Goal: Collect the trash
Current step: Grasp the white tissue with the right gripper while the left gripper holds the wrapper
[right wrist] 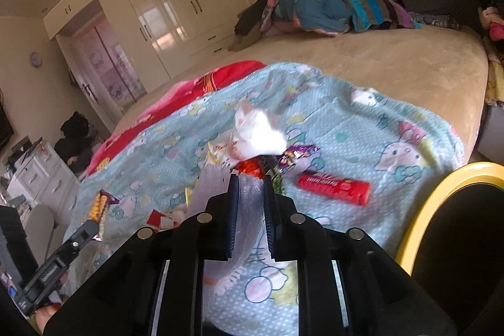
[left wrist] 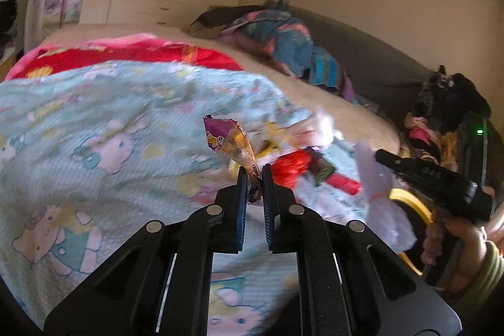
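Your left gripper [left wrist: 254,170] pinches a purple snack wrapper [left wrist: 231,144] by one end and your right gripper [right wrist: 249,180] squeezes a thin white wrapper [right wrist: 220,181], both above the blue blanket [right wrist: 362,128], probably to drop into the yellow-rimmed bin [right wrist: 441,188] nearby.

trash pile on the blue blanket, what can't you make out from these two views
- Right wrist view: red wrapper mostly hidden behind the right hand-held gripper and its translucent wrapper.
- Left wrist view: pile blurred; red tube label unreadable.
- Yellow-rimmed bin: cut off by the edge, contents unseen.
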Action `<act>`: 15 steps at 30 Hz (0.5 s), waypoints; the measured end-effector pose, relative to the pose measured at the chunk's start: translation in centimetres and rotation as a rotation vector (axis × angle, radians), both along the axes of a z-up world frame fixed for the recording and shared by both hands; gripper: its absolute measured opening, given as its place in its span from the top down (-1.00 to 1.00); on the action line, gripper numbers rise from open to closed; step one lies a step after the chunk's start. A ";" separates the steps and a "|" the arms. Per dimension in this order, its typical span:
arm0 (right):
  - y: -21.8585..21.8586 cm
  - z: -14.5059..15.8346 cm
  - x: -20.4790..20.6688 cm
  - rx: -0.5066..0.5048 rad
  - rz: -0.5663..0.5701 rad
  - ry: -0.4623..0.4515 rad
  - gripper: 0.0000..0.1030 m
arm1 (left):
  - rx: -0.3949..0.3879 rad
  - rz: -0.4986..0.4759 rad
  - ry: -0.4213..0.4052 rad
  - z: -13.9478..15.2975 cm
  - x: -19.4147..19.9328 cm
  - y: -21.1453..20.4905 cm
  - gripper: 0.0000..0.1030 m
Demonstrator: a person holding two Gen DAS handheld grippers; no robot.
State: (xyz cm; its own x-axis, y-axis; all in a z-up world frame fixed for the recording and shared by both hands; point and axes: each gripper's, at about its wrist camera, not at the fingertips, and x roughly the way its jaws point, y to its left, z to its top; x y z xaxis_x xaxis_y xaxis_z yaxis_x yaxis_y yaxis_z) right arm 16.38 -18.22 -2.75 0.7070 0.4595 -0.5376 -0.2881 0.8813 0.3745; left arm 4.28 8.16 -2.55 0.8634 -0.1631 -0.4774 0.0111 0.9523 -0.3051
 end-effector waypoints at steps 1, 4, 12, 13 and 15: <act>-0.3 0.2 -0.1 0.001 -0.005 -0.005 0.71 | 0.003 -0.010 -0.005 0.3 0.0 -0.4 0.88; -1.3 0.7 -0.3 0.006 -0.022 -0.018 0.71 | 0.006 -0.047 -0.019 0.9 -0.2 -1.7 0.88; -3.6 1.3 -0.8 0.012 -0.068 -0.040 0.71 | 0.027 -0.118 -0.028 1.5 -0.2 -4.7 0.88; -3.9 1.3 -0.8 0.014 -0.074 -0.041 0.71 | 0.030 -0.124 -0.028 1.5 -0.1 -4.9 0.88; -4.5 1.4 -1.0 0.016 -0.087 -0.044 0.71 | 0.039 -0.141 -0.032 1.7 0.1 -5.6 0.88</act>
